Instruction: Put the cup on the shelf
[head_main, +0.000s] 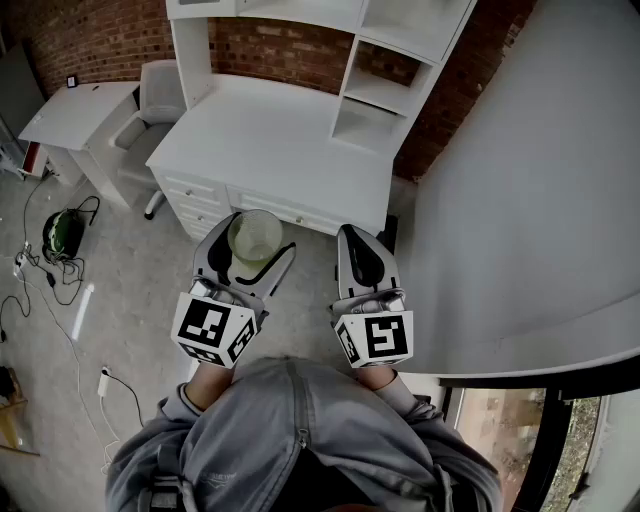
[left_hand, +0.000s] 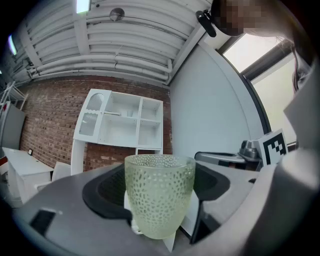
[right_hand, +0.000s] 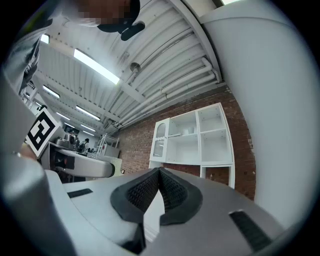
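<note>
A pale green dimpled glass cup (head_main: 255, 235) (left_hand: 159, 192) stands upright between the jaws of my left gripper (head_main: 250, 243) (left_hand: 160, 190), which is shut on it with the black pads against its sides. My right gripper (head_main: 357, 255) (right_hand: 159, 192) hangs beside it, shut and empty, its pads meeting. Both are held in the air in front of a white desk (head_main: 270, 140). The white shelf unit (head_main: 395, 60) (left_hand: 120, 125) (right_hand: 195, 137) rises on the desk's back right, with open compartments.
A grey-white wall panel (head_main: 530, 190) runs close along the right. A grey chair (head_main: 150, 100) and a small white table (head_main: 70, 115) stand at the left. Cables and a green object (head_main: 62, 235) lie on the floor at the far left.
</note>
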